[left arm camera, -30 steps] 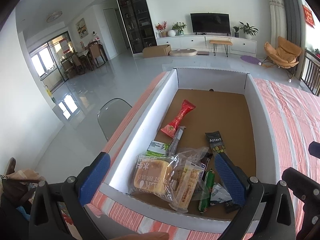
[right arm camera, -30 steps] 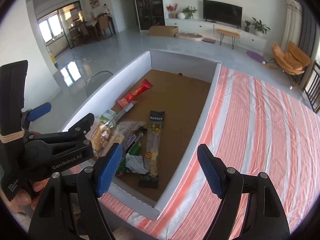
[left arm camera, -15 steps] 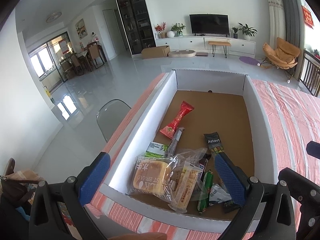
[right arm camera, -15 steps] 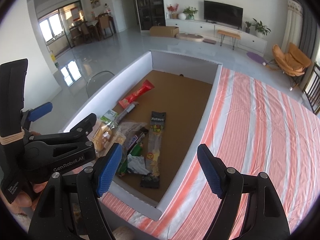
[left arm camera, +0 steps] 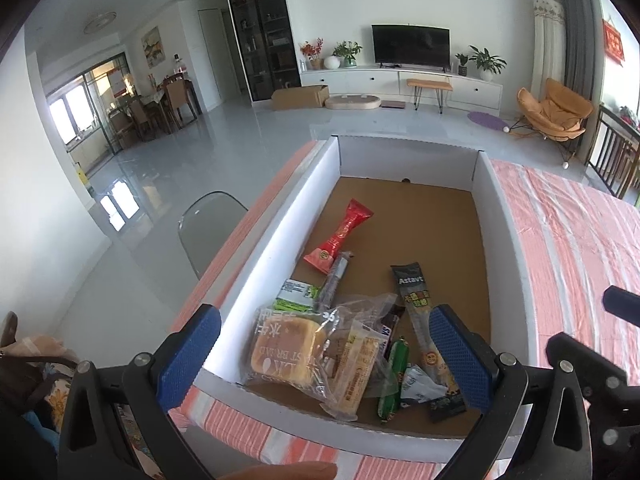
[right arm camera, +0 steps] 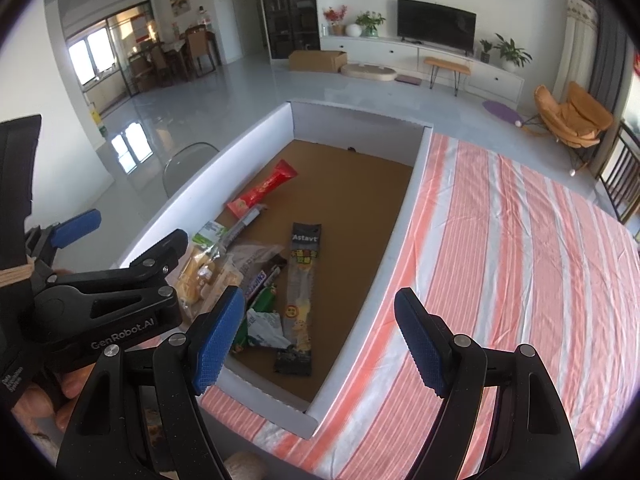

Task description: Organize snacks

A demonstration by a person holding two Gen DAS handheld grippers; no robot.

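Note:
A white-walled cardboard box [left arm camera: 256,264] with a brown floor holds several snacks. Near its front lie a bagged toast bread [left arm camera: 286,350], a wafer pack [left arm camera: 354,364], a green sausage [left arm camera: 392,376] and a long black Astavt stick [left arm camera: 418,304]; a red pouch [left arm camera: 340,236] lies further in. My left gripper [left arm camera: 320,354] is open and empty above the box's near edge. My right gripper [right arm camera: 320,344] is open and empty over the box's near right corner [right arm camera: 312,420]. The Astavt stick [right arm camera: 302,280] and red pouch [right arm camera: 264,190] also show in the right wrist view.
The box sits on a table with a red-and-white striped cloth [right arm camera: 500,260], which stretches to the right. A grey chair [left arm camera: 208,228] stands at the table's left. The living room floor lies beyond.
Both grippers have drifted slightly back and up from the box. The jaws stay open and the snacks have not moved.

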